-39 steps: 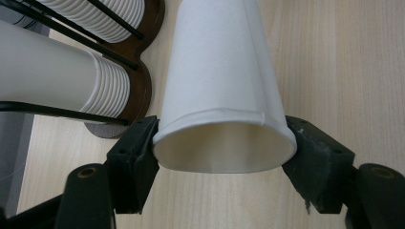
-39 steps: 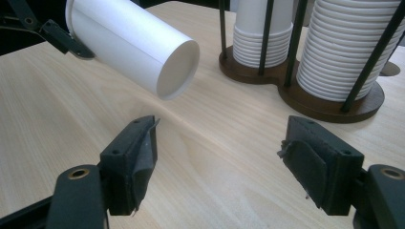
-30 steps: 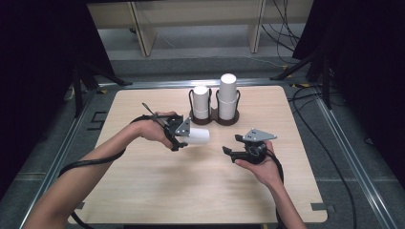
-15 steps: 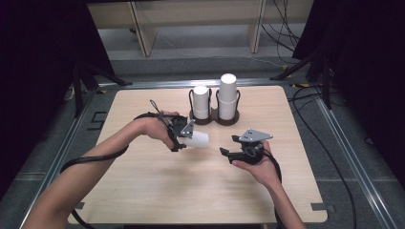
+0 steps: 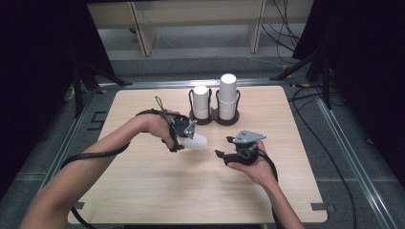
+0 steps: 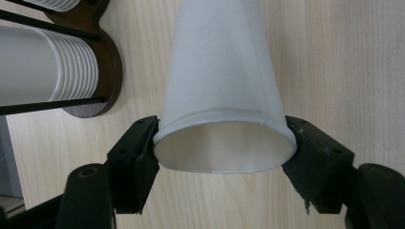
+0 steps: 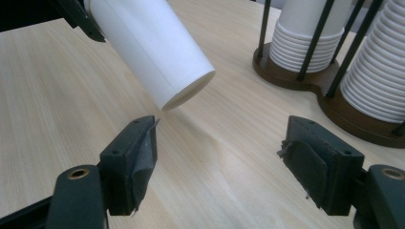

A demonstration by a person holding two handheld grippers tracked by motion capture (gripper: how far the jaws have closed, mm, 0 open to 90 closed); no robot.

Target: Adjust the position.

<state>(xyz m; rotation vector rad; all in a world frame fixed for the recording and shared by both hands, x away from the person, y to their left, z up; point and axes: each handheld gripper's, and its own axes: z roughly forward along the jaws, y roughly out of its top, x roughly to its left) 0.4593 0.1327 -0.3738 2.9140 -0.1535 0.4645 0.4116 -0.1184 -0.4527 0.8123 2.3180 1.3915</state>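
One loose white paper cup, tapered, lying sideways, rim pinched between jaws. Two stacks of white paper cups: shorter stack, taller stack; number of cups in each stack cannot be told. One dark brown wooden holder base with two round bays, thin black upright rods around each. Two black two-jaw grippers: left gripper, right gripper. Two bare forearms. One pale wooden table.

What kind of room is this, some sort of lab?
Probably a lab recording booth. A bare wooden table sits between black curtains, cables trail across the floor, and a person works with a handheld tool beside racked paper cups.
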